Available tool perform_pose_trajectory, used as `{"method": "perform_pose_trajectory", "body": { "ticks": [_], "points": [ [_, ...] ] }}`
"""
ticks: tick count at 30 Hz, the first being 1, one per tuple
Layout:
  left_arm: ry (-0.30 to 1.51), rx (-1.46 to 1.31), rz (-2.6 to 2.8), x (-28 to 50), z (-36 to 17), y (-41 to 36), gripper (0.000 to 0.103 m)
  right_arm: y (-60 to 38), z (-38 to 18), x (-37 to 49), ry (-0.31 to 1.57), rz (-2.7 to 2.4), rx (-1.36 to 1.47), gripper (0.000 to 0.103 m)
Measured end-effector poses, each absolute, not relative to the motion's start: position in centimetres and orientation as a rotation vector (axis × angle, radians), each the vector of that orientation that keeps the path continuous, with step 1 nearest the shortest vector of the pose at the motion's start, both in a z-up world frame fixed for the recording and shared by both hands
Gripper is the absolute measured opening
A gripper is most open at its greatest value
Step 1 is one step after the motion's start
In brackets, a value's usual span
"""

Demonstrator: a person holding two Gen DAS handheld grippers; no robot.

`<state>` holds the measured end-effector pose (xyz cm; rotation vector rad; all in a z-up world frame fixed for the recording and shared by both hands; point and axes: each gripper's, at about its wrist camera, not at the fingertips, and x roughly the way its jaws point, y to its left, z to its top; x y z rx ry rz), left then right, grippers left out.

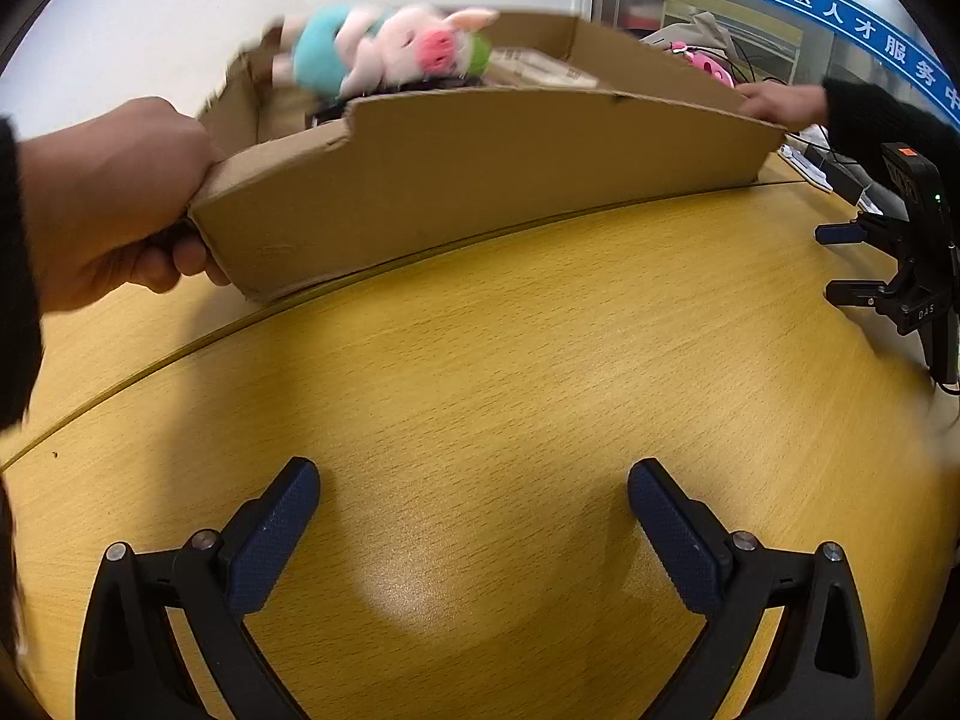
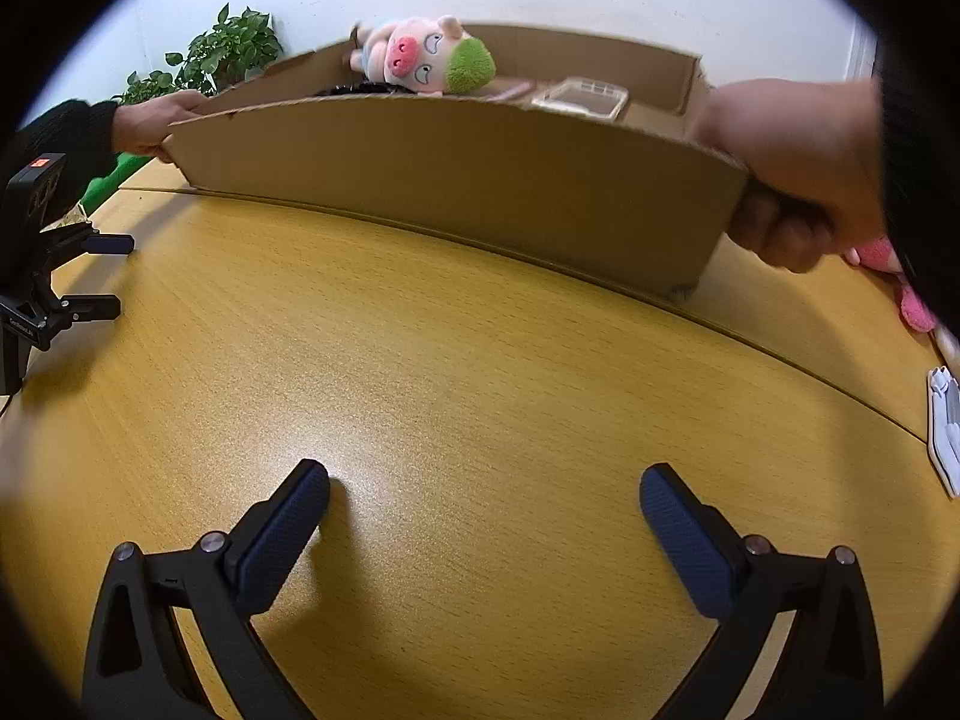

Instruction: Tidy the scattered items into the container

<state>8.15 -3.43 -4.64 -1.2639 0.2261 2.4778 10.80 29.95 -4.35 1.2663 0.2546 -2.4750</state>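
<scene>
A shallow cardboard box sits at the far side of the yellow wooden table, held at both ends by bare hands. Inside lie a pink plush pig in teal clothes, a clear plastic tray and a dark item. The box also shows in the right wrist view, with the pig. My left gripper is open and empty over the table. My right gripper is open and empty; it also shows at the left wrist view's right edge.
A pink plush toy lies at the table's right edge behind a hand. A white flat object lies at the right. A potted plant stands at the back left. Cables and clutter sit at the far right.
</scene>
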Motion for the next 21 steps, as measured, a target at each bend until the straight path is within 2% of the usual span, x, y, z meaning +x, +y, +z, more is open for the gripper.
{"method": "perform_pose_trajectory", "body": {
  "ticks": [21],
  "points": [
    [0.227, -1.264, 2.480, 8.21, -4.64, -3.36, 0.103, 29.96, -4.28, 10.83, 0.255, -2.474, 1.267, 0.103]
  ]
}}
